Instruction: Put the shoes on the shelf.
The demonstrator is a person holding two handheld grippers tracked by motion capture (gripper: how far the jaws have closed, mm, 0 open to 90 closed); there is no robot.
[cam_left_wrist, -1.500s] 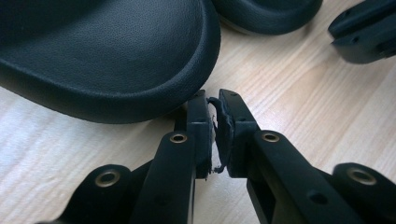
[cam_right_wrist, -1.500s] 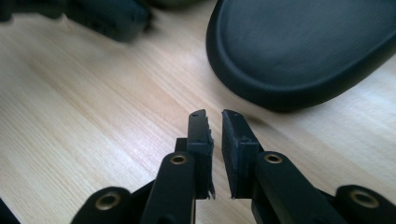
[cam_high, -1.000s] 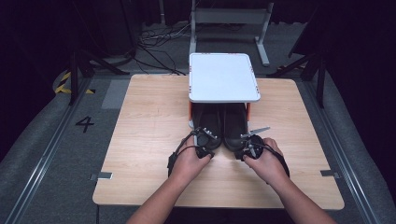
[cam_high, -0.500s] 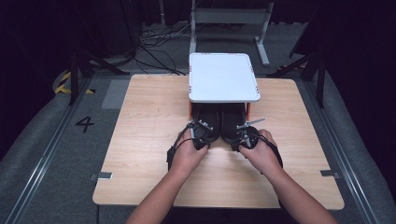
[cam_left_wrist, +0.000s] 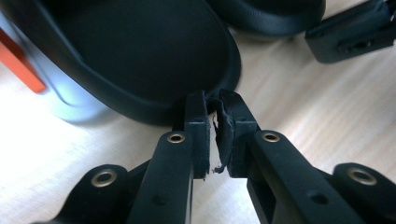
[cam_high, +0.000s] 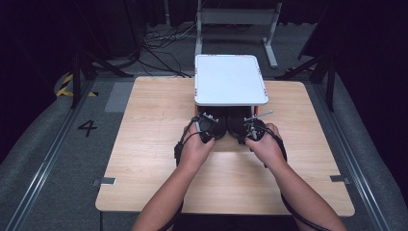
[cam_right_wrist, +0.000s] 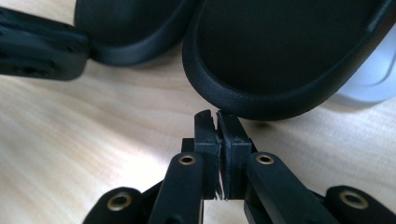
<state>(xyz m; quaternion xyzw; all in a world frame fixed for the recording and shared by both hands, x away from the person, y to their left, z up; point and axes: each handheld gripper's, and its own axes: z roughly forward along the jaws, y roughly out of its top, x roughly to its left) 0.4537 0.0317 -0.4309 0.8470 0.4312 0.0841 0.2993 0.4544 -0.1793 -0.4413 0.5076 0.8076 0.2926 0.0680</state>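
High view: nearest to me, the person's two forearms come up from the bottom edge over the pale wooden counter [cam_high: 144,144]. Each hand holds a gripper, and both are pushed up against a pair of black shoes that sit side by side near the middle of the counter. The left gripper [cam_high: 208,131] is at the heel of the left shoe [cam_high: 215,126]; the right gripper [cam_high: 250,134] is at the heel of the right shoe [cam_high: 237,126], and the two grippers are near each other, a cable trailing back from each.

In the left gripper view, the left gripper [cam_left_wrist: 213,100] has its jaws drawn nearly together, only a thin slit between the worn pads, with the tips pressed right at the rounded black heel rim of the left shoe [cam_left_wrist: 140,56]. I cannot tell whether any of that rim is pinched. In the right gripper view, the right gripper [cam_right_wrist: 215,116] is closed tight with nothing between its pads, tips just under the heel rim of the right shoe [cam_right_wrist: 280,60].

Beyond the heels, the shoes' front ends run under a white rack [cam_high: 230,79] on orange legs, which stands at the counter's far edge. Past that, a grey metal stand [cam_high: 235,19] and loose cables [cam_high: 159,41] lie on the dark floor.
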